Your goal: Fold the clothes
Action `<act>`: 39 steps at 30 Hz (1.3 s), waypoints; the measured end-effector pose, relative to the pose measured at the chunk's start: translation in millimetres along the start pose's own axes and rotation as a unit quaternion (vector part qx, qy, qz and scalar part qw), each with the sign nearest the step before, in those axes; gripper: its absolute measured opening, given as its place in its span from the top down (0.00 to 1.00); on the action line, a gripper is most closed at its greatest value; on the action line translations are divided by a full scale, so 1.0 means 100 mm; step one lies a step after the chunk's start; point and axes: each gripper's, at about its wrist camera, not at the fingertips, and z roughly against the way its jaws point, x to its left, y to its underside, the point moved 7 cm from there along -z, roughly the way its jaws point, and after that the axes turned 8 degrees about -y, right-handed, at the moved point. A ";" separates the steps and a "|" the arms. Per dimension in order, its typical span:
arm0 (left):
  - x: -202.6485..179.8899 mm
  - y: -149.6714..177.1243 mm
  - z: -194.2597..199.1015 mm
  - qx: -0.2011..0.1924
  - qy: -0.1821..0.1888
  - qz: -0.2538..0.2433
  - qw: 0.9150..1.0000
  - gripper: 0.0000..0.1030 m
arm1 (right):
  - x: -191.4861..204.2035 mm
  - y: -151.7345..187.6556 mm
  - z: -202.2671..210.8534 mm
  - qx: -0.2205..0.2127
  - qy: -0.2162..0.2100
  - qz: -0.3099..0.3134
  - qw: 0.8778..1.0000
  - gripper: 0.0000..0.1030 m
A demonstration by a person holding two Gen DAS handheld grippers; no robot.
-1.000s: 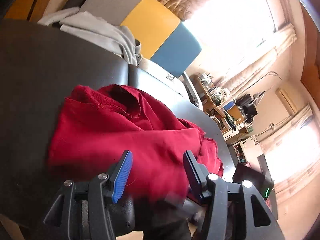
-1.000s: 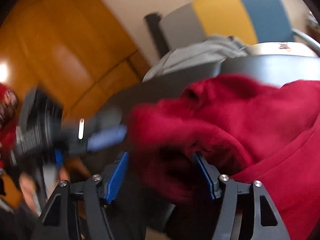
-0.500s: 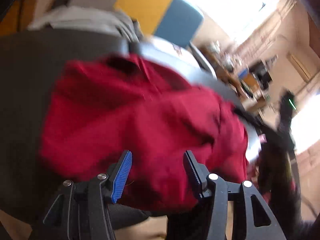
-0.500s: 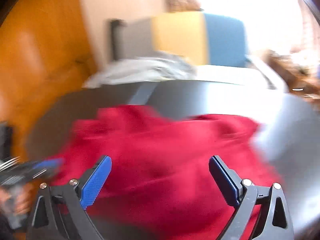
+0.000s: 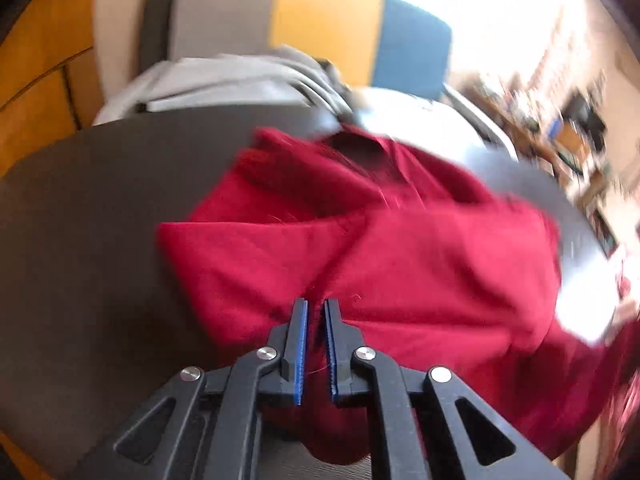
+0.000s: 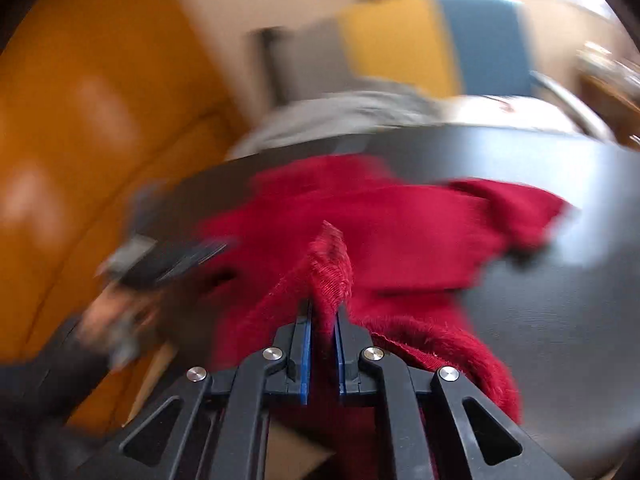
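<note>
A dark red garment [image 5: 400, 256] lies crumpled across the dark table [image 5: 88, 208]. In the left wrist view my left gripper [image 5: 315, 308] is shut on a pinch of its near edge, red cloth showing between the blue pads. In the right wrist view my right gripper [image 6: 322, 312] is shut on a raised fold of the same red garment [image 6: 400, 232], which stands up as a peak just beyond the fingertips. At the left of that view, blurred, are the other gripper [image 6: 168, 252] and a hand [image 6: 108, 316].
Behind the table stands a grey, yellow and blue chair [image 5: 320, 28] with a pile of grey clothes [image 5: 224, 80] in front of it. An orange wooden wall [image 6: 80, 120] is on the left, shelves with clutter [image 5: 572, 128] on the right. Both views are motion-blurred.
Both grippers were open over the red garment and have now closed on its cloth. Both cameras have swung, so the garment sits more centred in each view.
</note>
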 end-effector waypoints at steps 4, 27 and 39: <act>0.91 -0.22 0.21 -0.016 -0.031 0.179 0.983 0.93 | 0.94 0.39 -0.49 0.086 -0.149 0.041 0.984 0.81; -0.32 0.62 -0.15 0.144 0.311 0.244 0.907 0.51 | -1.31 -0.09 -0.43 -0.200 -0.087 -0.391 0.894 0.15; 0.47 0.25 -0.02 0.033 0.253 0.277 0.926 0.91 | -0.96 -0.14 -0.48 -0.167 -0.088 -0.306 0.933 0.08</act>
